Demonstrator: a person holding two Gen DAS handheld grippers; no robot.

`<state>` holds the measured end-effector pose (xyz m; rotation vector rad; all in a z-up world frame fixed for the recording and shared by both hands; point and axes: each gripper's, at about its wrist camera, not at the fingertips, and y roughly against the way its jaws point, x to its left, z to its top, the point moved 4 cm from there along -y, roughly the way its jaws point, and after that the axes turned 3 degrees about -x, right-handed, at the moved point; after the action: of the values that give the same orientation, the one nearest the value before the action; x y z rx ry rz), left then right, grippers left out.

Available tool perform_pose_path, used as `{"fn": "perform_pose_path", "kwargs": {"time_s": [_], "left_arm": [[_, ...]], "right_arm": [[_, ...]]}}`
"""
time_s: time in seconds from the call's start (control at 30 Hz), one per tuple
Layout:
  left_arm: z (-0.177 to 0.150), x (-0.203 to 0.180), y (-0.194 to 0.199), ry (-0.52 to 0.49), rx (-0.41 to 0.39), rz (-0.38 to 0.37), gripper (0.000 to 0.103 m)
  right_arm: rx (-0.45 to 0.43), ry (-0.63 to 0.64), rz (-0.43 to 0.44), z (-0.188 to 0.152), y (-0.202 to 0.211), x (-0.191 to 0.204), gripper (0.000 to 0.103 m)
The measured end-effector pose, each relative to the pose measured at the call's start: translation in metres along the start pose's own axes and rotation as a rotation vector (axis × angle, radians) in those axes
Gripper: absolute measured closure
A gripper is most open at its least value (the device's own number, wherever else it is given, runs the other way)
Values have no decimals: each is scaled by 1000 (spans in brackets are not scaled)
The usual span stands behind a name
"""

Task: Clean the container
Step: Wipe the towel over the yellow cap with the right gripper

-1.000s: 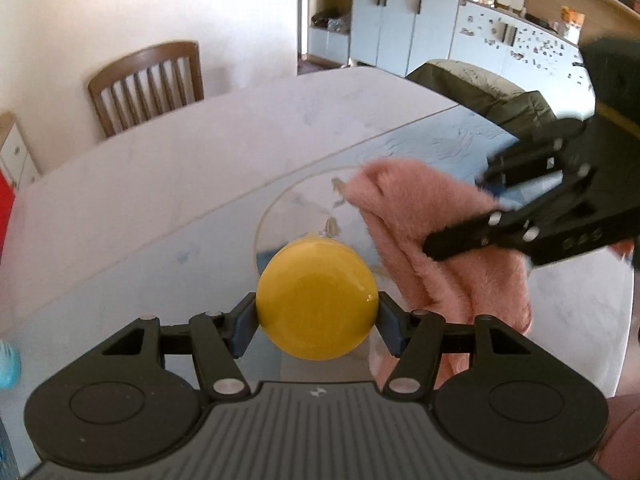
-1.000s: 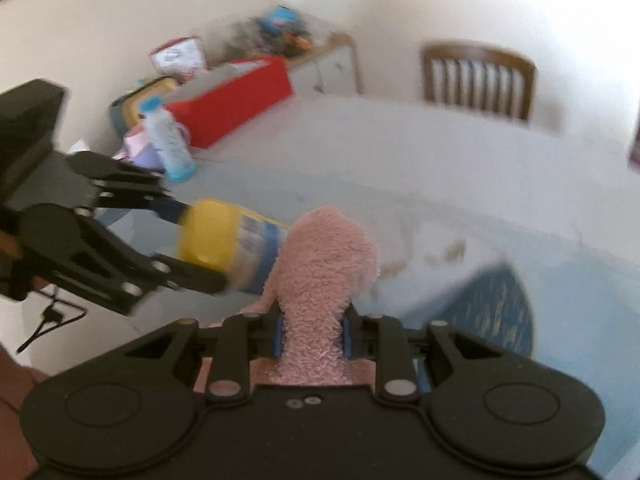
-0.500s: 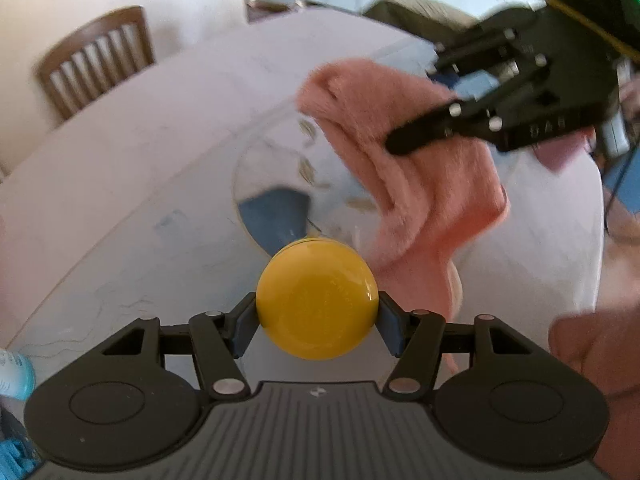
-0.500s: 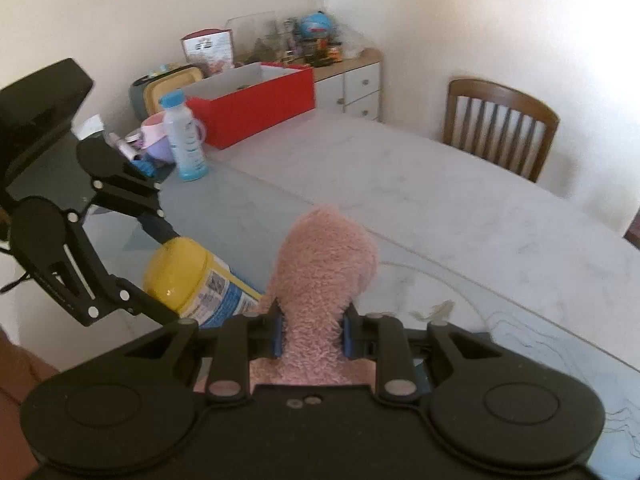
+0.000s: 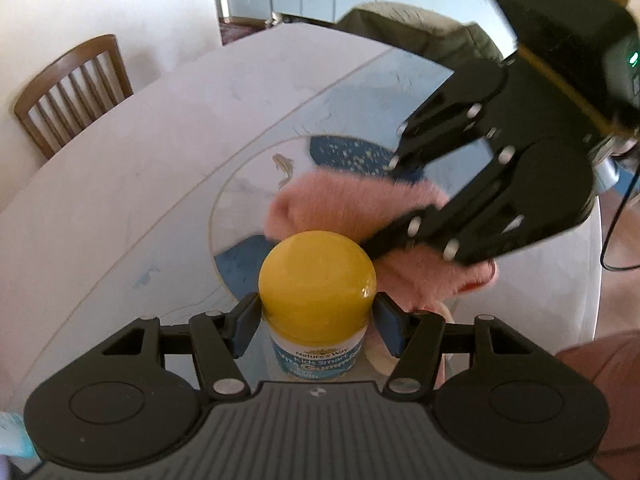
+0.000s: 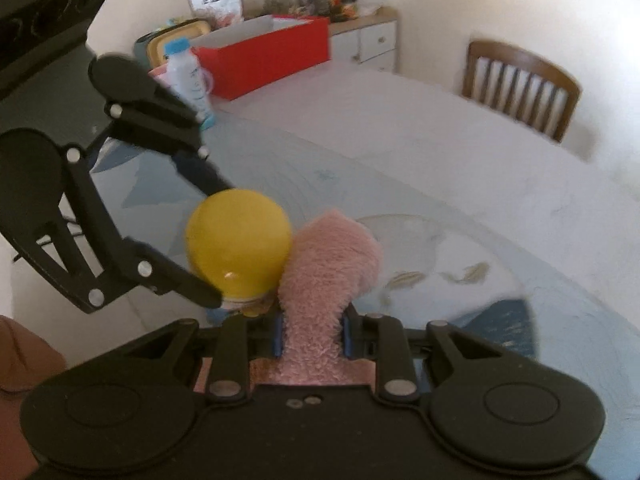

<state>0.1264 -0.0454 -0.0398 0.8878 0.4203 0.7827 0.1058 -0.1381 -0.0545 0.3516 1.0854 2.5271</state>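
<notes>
Over the pale table point(image 5: 140, 168), your left gripper point(image 5: 316, 320) clamps the yellow-lidded bottle point(image 5: 316, 280); your right gripper point(image 6: 312, 332) pinches the pink cloth point(image 6: 328, 264) against its lid. You're mid-wipe; next, work around the sides.

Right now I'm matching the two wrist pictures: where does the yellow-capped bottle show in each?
Left wrist view: the yellow-capped bottle sits bottom centre, clamped in the left gripper.
Right wrist view: the bottle is left of centre, against the pink cloth held by the right gripper.
Shared landmark: the wooden chair.
</notes>
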Motion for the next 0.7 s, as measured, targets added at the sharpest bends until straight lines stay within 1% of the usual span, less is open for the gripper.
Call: {"fn": "perform_pose_path", "kwargs": {"time_s": [0.07,0.13,0.2,0.27,0.33,0.37,0.43,0.53,0.63,0.7], "left_arm": [[-1,1,2,24,-21,2,42],[-3,1,4,45,-41,3,42],[-6,2,6,59,-56,6,42],[-8,0,9,60,-69,11,42],[-11,-2,11,55,-79,18,42],[-12,-3,12,58,-82,22,42],[-12,-2,14,76,-90,21,43],[-11,-1,14,91,-101,27,43],[-13,-1,15,101,-108,30,42],[-15,0,17,111,-110,30,42]], "right_arm": [[-49,-22,9,10,19,-5,79],[-96,4,29,23,37,-2,79],[-126,41,72,34,45,9,79],[-123,87,100,40,41,23,78],[-102,130,95,39,30,32,77],[-100,131,88,39,26,31,77],[-108,76,103,40,25,22,77],[-119,-6,92,38,22,7,77],[-129,-98,78,30,21,-6,77],[-142,-183,96,23,18,-15,77]]}}
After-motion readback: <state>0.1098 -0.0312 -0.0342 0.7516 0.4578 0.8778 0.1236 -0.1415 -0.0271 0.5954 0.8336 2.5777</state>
